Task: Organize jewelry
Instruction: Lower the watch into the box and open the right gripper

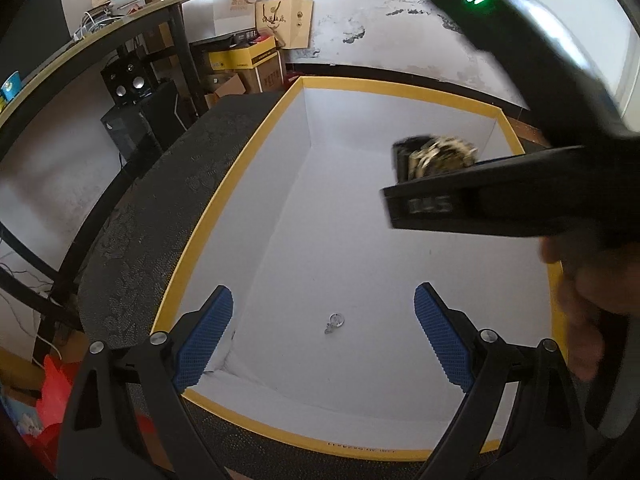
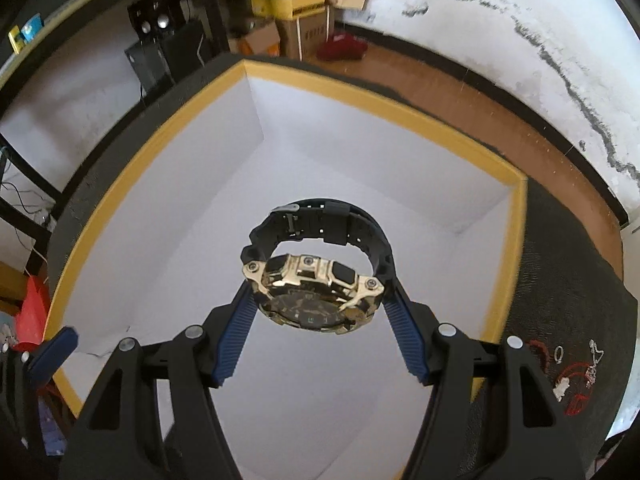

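Note:
A white box with a yellow rim (image 1: 256,148) (image 2: 160,136) lies on a dark mat. My right gripper (image 2: 318,300) is shut on a gold and black watch (image 2: 316,292) and holds it above the box's inside. The right gripper with the watch (image 1: 440,156) also shows in the left wrist view, over the box's far right. My left gripper (image 1: 324,312) is open and empty, low over the box's near end. A small silver earring (image 1: 334,323) lies on the box floor between its fingers.
Red cords, a ring and a silver chain (image 2: 576,376) lie on the dark mat (image 2: 560,280) right of the box. A black desk (image 1: 120,32), speakers (image 1: 128,80) and cardboard boxes (image 1: 256,64) stand behind at the left.

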Motion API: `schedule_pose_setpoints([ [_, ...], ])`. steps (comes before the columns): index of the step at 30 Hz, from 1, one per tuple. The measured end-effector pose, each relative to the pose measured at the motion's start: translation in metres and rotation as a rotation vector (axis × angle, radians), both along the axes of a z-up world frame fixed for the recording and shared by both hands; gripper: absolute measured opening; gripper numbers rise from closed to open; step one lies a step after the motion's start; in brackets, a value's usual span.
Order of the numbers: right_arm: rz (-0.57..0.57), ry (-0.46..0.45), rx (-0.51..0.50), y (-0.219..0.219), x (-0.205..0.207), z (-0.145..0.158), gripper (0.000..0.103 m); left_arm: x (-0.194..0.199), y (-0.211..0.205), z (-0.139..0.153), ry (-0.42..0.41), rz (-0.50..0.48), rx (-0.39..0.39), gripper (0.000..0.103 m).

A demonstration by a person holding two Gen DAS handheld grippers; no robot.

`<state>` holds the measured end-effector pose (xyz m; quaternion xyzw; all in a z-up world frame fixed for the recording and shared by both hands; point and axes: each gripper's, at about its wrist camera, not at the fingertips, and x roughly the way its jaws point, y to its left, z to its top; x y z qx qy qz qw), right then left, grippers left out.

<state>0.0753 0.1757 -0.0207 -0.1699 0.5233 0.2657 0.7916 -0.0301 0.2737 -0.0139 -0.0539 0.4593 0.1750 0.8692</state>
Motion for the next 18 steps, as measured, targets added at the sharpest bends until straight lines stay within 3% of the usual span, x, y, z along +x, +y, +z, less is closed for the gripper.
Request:
schedule_pose_setpoints([
  [14, 0.006, 0.031, -0.079, 0.017, 0.009, -0.018, 0.065, -0.001, 0.005, 0.007, -0.012, 0.016, -0.029, 0.090],
  [17, 0.008, 0.031, -0.072, 0.019, 0.012, -0.018, 0.072, -0.001, 0.003, 0.007, -0.012, 0.009, -0.029, 0.090],
  [18, 0.013, 0.019, -0.066, 0.019, 0.011, -0.015, 0.080, -0.001, 0.003, 0.008, -0.012, 0.007, -0.029, 0.090],
])
